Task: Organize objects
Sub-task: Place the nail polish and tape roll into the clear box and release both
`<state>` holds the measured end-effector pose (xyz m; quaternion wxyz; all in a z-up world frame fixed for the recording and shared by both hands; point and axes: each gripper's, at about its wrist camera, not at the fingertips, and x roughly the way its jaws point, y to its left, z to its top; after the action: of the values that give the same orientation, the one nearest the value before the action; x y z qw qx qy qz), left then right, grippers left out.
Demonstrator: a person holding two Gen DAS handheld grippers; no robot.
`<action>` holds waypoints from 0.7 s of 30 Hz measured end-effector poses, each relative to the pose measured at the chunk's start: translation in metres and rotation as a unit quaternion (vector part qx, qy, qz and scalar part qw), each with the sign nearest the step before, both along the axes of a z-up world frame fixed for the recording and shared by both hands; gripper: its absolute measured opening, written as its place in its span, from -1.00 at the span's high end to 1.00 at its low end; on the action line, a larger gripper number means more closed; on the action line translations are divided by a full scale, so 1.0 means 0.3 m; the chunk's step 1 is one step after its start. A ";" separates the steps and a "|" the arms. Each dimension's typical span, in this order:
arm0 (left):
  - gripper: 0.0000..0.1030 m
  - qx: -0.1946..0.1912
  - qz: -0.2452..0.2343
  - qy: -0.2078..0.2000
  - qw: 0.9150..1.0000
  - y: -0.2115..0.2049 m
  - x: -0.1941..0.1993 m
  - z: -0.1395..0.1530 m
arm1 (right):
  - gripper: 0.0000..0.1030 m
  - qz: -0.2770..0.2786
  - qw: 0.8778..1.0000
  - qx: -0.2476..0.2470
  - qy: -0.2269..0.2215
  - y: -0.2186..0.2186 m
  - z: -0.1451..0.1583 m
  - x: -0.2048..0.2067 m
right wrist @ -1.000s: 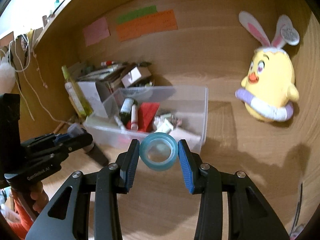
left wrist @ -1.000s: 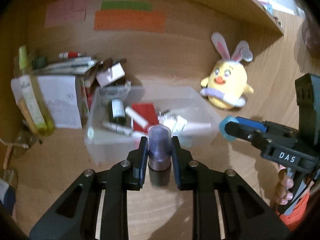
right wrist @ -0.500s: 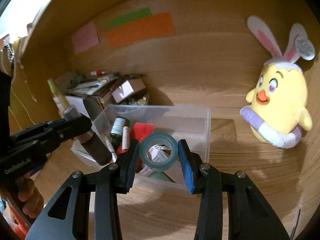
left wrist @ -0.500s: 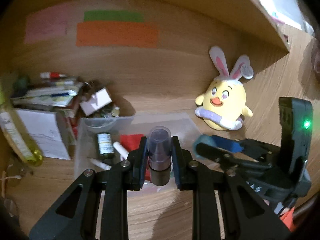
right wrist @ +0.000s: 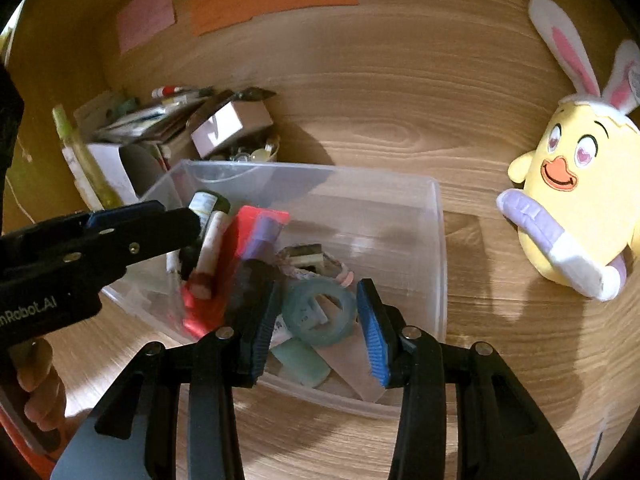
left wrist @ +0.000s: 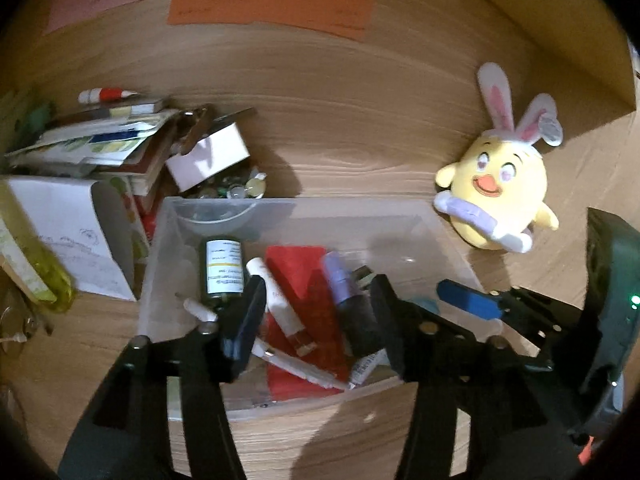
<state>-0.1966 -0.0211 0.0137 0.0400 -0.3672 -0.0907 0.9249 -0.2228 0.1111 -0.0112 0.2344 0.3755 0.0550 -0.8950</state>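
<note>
A clear plastic bin (left wrist: 360, 205) (right wrist: 440, 240) holds small bottles, tubes and a red card. The purple-capped dark bottle (left wrist: 347, 292) (right wrist: 258, 248) lies inside on the red card, against the inner side of my left gripper's right finger but not pinched. My left gripper (left wrist: 316, 316) hangs over the bin with its jaws opening and nothing held. My right gripper (right wrist: 318, 322) is low over the bin's near right part. A teal tape roll (right wrist: 320, 312) sits between its pads, which still touch it as the jaws begin opening.
A yellow bunny-eared plush (left wrist: 496, 184) (right wrist: 580, 184) leans on the wooden back wall to the right. Books, papers and a small white box (left wrist: 208, 152) are piled left of the bin, with a yellow bottle (left wrist: 32, 264). A hand (right wrist: 36, 392) holds the left gripper.
Both grippers moved forward over the bin. The left one opened and the purple-capped bottle dropped into the bin. The right one lowered the tape roll into the bin.
</note>
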 end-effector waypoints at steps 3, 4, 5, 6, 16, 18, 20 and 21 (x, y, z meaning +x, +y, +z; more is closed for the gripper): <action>-0.05 -0.015 0.001 0.013 1.000 0.005 0.027 0.019 | 0.22 0.003 1.000 0.003 0.014 -0.001 0.022 0.026; -0.07 -0.018 0.001 0.019 1.000 0.006 0.039 0.029 | 0.22 0.004 1.000 0.001 0.017 0.000 0.030 0.034; -0.08 -0.022 0.002 0.025 0.999 0.007 0.053 0.038 | 0.22 0.005 1.000 -0.001 0.021 0.002 0.041 0.045; -0.09 -0.027 0.004 0.032 0.999 0.007 0.069 0.049 | 0.22 0.006 1.000 -0.003 0.024 0.006 0.050 0.054; -0.72 -0.064 0.020 0.085 0.994 0.010 0.246 0.107 | -0.19 -0.003 0.998 -0.024 0.052 0.094 0.111 0.175; -0.84 -0.072 0.023 0.091 0.993 0.020 0.279 0.105 | -0.30 -0.004 0.998 -0.030 0.057 0.114 0.120 0.205; -0.87 -0.077 0.024 0.095 0.992 0.029 0.308 0.097 | -0.45 -0.005 0.997 -0.035 0.063 0.132 0.126 0.235; -0.87 -0.080 0.024 0.095 0.992 0.033 0.317 0.093 | -0.50 -0.005 0.997 -0.037 0.065 0.140 0.129 0.248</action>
<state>-0.1017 -0.0112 0.0416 -0.0035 -0.2775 -0.0213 0.9605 -0.1483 0.1532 0.0273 0.2397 0.3076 0.0348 -0.9202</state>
